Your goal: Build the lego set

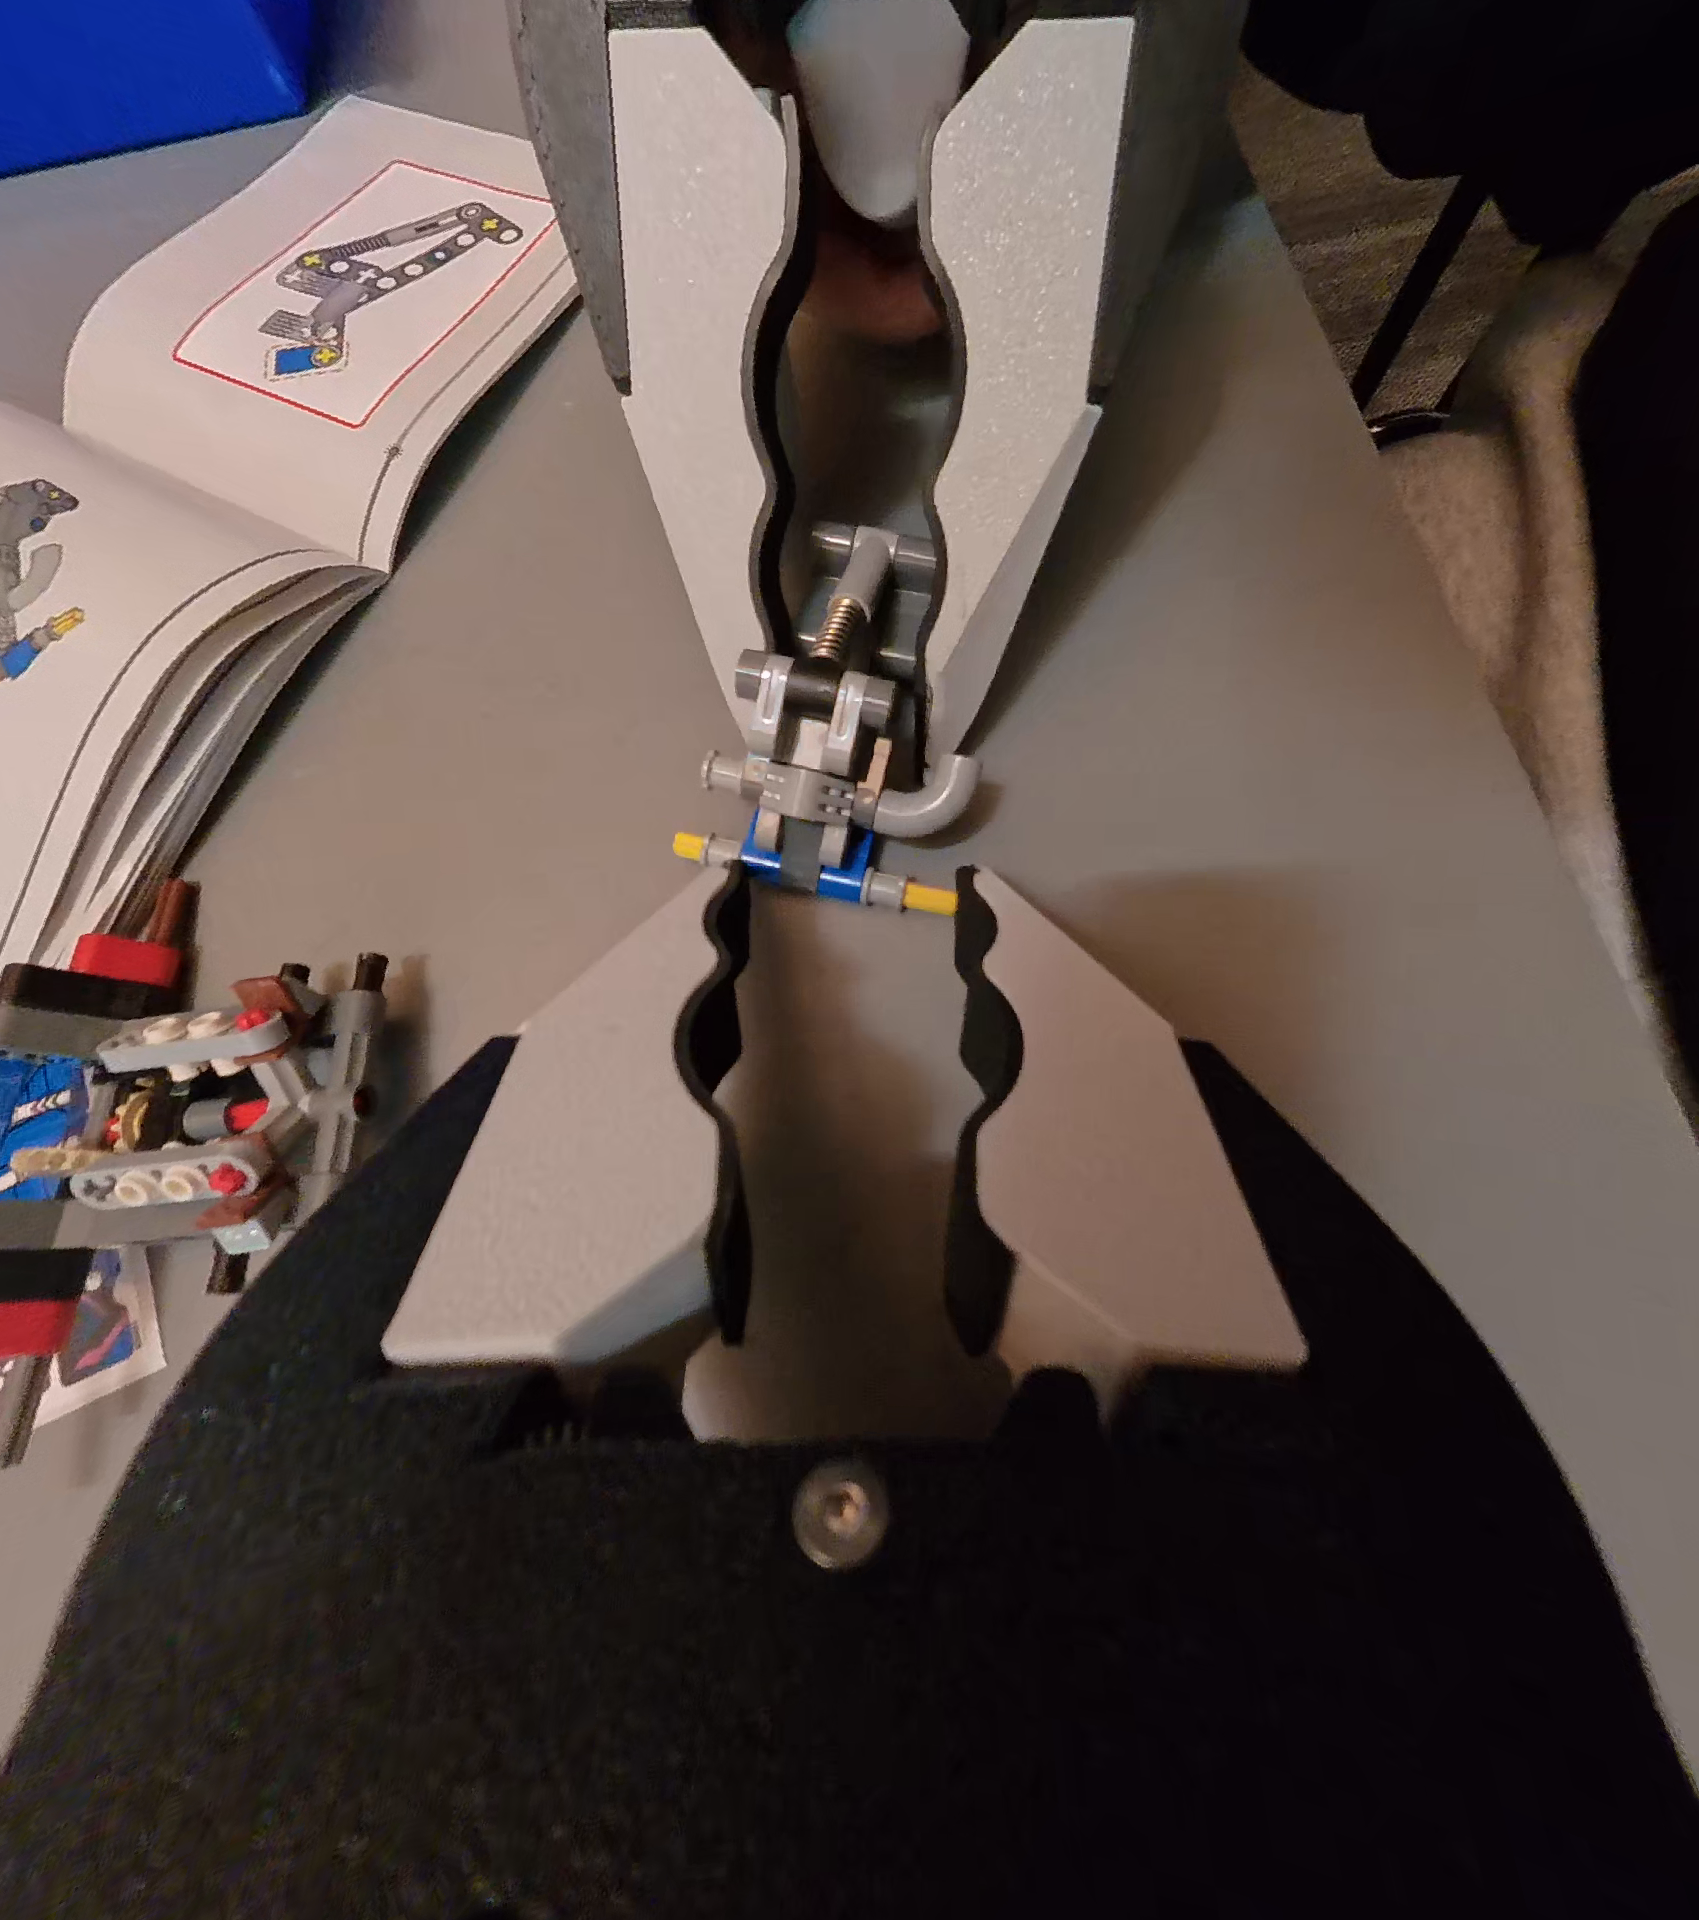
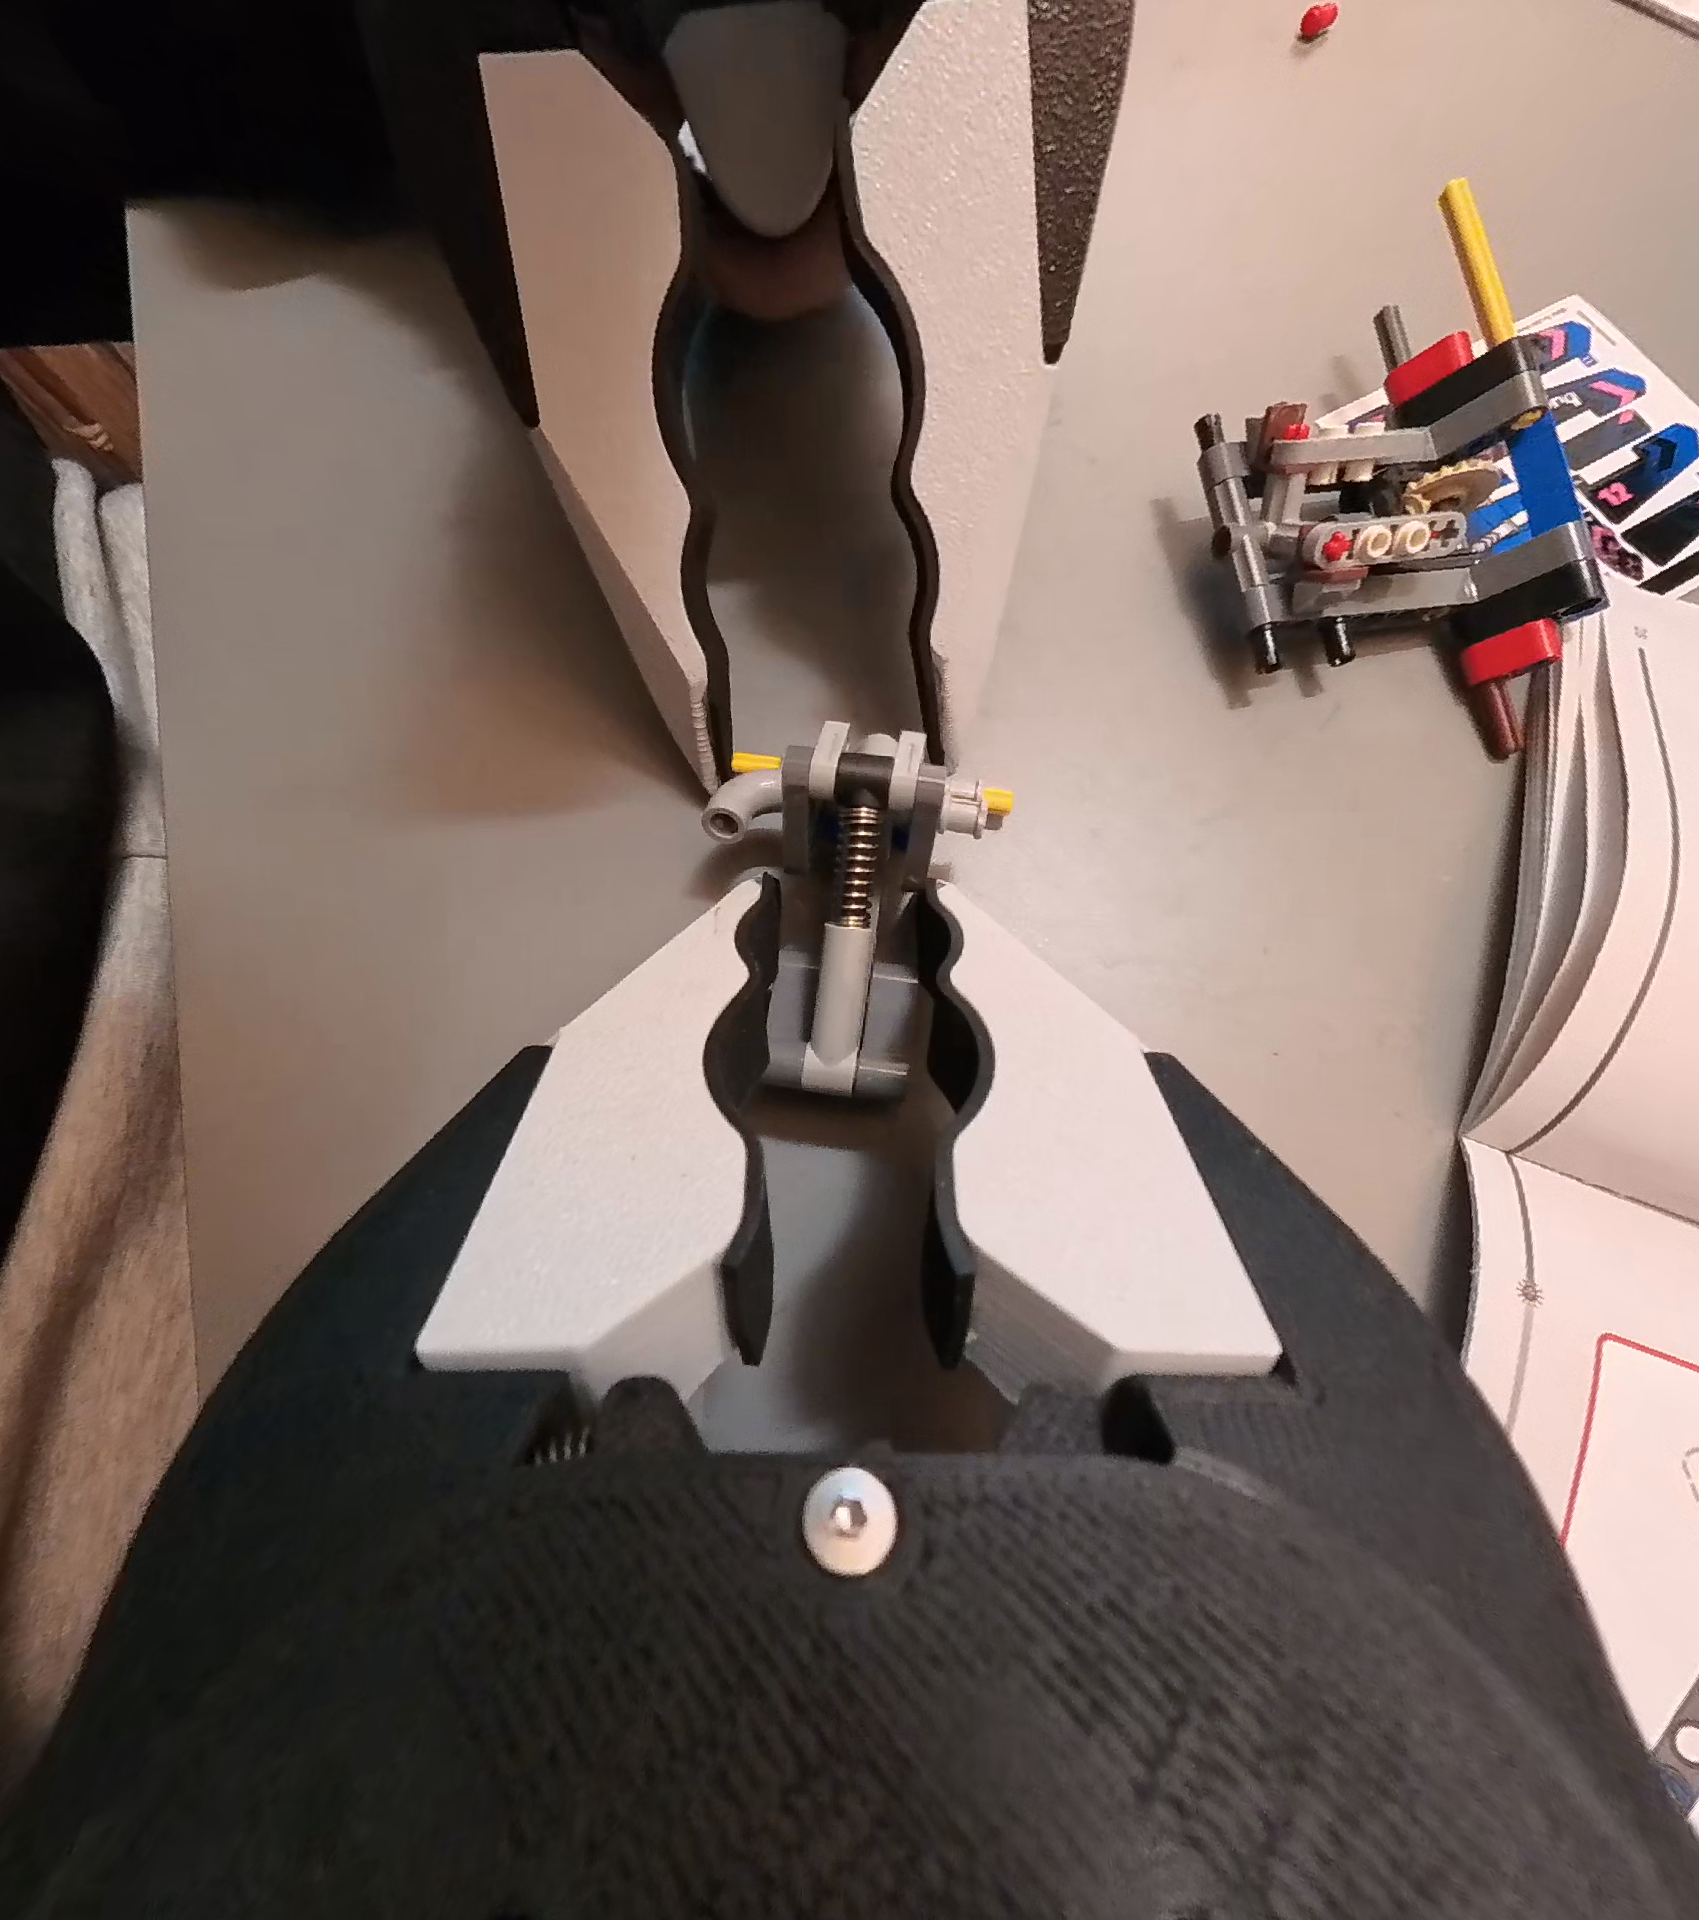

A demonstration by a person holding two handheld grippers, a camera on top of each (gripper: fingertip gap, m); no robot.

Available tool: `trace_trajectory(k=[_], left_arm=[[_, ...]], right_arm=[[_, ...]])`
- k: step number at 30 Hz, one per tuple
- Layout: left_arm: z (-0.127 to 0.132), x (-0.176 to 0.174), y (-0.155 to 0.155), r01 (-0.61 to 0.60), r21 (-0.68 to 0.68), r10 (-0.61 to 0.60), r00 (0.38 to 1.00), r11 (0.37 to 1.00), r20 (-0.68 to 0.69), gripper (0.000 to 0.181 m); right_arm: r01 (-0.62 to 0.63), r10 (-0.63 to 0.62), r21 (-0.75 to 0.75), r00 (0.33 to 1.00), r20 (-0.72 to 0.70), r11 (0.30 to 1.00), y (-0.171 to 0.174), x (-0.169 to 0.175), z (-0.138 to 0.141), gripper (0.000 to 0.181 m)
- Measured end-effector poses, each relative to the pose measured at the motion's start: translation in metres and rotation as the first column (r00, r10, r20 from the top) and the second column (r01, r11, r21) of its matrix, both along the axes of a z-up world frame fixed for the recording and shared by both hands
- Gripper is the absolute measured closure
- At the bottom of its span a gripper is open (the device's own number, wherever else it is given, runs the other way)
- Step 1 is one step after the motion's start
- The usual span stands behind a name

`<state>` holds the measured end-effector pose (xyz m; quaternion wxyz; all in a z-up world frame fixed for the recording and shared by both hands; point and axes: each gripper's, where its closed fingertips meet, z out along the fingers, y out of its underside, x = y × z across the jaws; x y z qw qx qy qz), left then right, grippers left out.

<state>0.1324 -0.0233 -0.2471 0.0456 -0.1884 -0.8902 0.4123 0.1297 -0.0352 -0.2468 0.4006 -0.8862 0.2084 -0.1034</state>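
My right gripper (image 2: 845,894) is clamped on the grey spring sub-assembly (image 2: 850,904), held above the worktop (image 1: 471,727). My left gripper (image 1: 850,883) is spread apart at its yellow axle (image 1: 928,896) end.

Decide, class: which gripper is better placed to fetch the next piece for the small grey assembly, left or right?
Left, probably. The right gripper is shut on the small grey assembly, holding its spring end. The left gripper is open, its fingertips flanking the yellow axle, so it seems free to move away.
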Motion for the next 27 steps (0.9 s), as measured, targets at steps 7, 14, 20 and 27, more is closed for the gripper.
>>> trace_trajectory(k=[7, 14, 20, 27], left_arm=[[0.0001, -0.0011, 0.0035, 0.058, -0.009, -0.058, 0.998, 0.998, 0.019, 0.146], [0.0005, -0.0002, 0.0034, 0.073, -0.020, -0.072, 0.997, 0.997, 0.038, 0.149], [0.0007, 0.0003, 0.0032, 0.077, -0.016, -0.076, 0.997, 0.997, 0.021, 0.151], [0.0020, 0.0061, -0.0001, 0.056, -0.045, -0.053, 0.996, 0.997, 0.068, 0.134]], right_arm=[[-0.011, 0.011, 0.004, 1.000, -0.006, 1.000, 0.0006, 0.0001, -0.0001, 0.157], [-0.053, 0.053, 0.003, 0.999, -0.005, 0.999, 0.0020, 0.0006, 0.0001, 0.157], [-0.057, 0.057, 0.005, 0.998, -0.008, 0.998, 0.0022, 0.0011, 0.0001, 0.156], [-0.071, 0.071, 0.009, 0.997, -0.015, 0.997, 0.0036, -0.0005, 0.0000, 0.157]])
